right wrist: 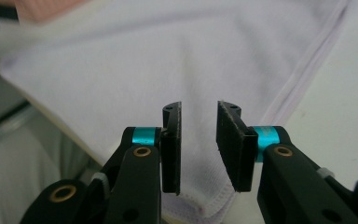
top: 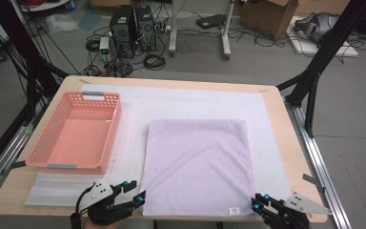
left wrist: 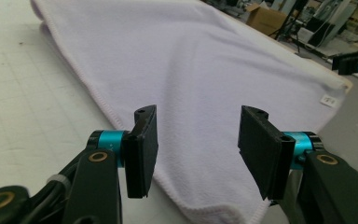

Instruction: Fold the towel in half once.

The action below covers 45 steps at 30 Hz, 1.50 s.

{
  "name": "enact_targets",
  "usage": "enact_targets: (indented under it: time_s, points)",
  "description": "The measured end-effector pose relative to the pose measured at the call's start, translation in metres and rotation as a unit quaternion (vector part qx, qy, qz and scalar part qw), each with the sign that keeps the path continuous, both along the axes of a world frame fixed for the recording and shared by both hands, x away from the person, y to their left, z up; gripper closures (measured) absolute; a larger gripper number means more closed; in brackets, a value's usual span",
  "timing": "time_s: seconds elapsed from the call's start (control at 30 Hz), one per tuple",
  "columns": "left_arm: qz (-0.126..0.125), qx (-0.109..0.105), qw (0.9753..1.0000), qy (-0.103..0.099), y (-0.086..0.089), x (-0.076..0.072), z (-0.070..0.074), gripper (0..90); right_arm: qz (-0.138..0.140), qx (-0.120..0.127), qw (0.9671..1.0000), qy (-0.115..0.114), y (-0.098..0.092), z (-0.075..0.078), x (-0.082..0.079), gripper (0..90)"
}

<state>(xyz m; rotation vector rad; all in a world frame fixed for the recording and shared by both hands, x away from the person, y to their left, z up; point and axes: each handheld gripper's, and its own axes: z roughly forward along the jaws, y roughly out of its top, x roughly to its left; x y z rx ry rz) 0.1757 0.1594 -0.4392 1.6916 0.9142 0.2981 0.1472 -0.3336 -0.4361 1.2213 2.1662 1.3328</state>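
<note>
Terry cloth, pale lilac and folded to a rectangle, the towel [top: 198, 167] lies flat on the worktop's [top: 286, 143] white quilted mat [top: 195, 102]. Beside it stands an empty pink lattice basket [top: 52, 131]. The left gripper [top: 139, 198] and right gripper [top: 256, 204] hover at its near corners, jaws parted, holding nothing. The left gripper view shows a small white label [left wrist: 328, 100].

Plain pale lilac terry towel [top: 198, 167]; salmon-pink perforated plastic basket [top: 52, 138] at nine o'clock; white gridded foam mat [top: 171, 102].
</note>
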Motion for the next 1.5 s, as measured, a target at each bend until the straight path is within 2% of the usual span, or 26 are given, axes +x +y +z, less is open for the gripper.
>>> enact_targets:
  time_s: [0.07, 0.1, 0.17, 0.33, 0.4, 0.53, 0.63, 0.77, 0.9, 1.0, 1.13, 1.2, 1.27, 1.3, 1.4, 1.43, 1.5]
  points:
    - [0.003, 0.000, 1.0000, -0.001, 0.000, 0.005, 0.001, 47.9, 0.011, -0.038, 0.9991, 0.015, 0.006, -0.006, 0.004, 76.2]
    - [0.005, 0.002, 1.0000, -0.004, 0.000, 0.007, 0.002, 48.0, 0.015, -0.062, 0.9977, 0.023, 0.008, -0.008, 0.006, 78.2]
    - [0.005, 0.003, 1.0000, -0.005, -0.002, 0.014, 0.004, 48.2, 0.026, -0.090, 0.9950, 0.034, 0.008, -0.012, 0.006, 81.3]
    - [0.007, -0.001, 1.0000, -0.006, -0.007, 0.038, 0.005, 47.7, 0.059, -0.075, 0.9937, 0.057, -0.002, -0.010, 0.011, 83.5]
    - [0.007, -0.004, 1.0000, -0.005, -0.009, 0.047, 0.005, 46.5, 0.061, -0.057, 0.9952, 0.051, -0.004, -0.008, 0.016, 81.6]
    - [0.012, -0.006, 0.9999, -0.001, -0.014, 0.066, 0.004, 42.6, 0.038, -0.026, 0.9986, 0.024, -0.008, -0.001, 0.029, 77.3]
    - [0.017, 0.003, 0.9998, 0.006, -0.017, 0.079, 0.002, 41.1, 0.000, -0.020, 0.9997, 0.016, -0.011, 0.001, 0.040, 69.2]
    - [0.028, 0.016, 0.9990, 0.030, -0.019, 0.096, -0.003, 38.9, -0.042, -0.032, 0.9984, 0.019, -0.014, -0.001, 0.056, 61.9]
    - [0.032, 0.026, 0.9982, 0.044, -0.021, 0.113, -0.002, 38.3, -0.070, -0.024, 0.9971, 0.014, -0.017, 0.001, 0.076, 62.4]
    - [0.036, 0.033, 0.9975, 0.050, -0.025, 0.127, -0.002, 38.3, -0.079, -0.018, 0.9966, 0.013, -0.017, 0.002, 0.094, 64.3]
    - [0.040, 0.046, 0.9965, 0.056, -0.030, 0.143, -0.003, 41.8, -0.084, -0.018, 0.9960, 0.026, -0.014, 0.001, 0.117, 70.1]
    - [0.043, 0.048, 0.9961, 0.061, -0.033, 0.150, -0.005, 43.3, -0.084, -0.022, 0.9955, 0.039, -0.010, -0.001, 0.132, 70.0]
    - [0.052, 0.049, 0.9946, 0.076, -0.036, 0.155, -0.012, 45.8, -0.086, -0.030, 0.9948, 0.046, -0.007, -0.004, 0.146, 69.9]
    - [0.054, 0.053, 0.9931, 0.090, -0.037, 0.158, -0.014, 46.2, -0.092, -0.039, 0.9935, 0.055, -0.005, -0.006, 0.151, 69.7]
    - [0.059, 0.040, 0.9920, 0.104, -0.034, 0.161, -0.015, 52.4, -0.097, -0.048, 0.9920, 0.064, -0.002, -0.009, 0.164, 71.9]
    - [0.058, 0.042, 0.9918, 0.106, -0.035, 0.162, -0.015, 55.1, -0.097, -0.055, 0.9916, 0.065, -0.001, -0.009, 0.166, 74.7]
    - [0.058, 0.066, 0.9907, 0.104, -0.040, 0.162, -0.015, 61.9, -0.091, -0.063, 0.9915, 0.068, 0.001, -0.010, 0.170, 80.5]
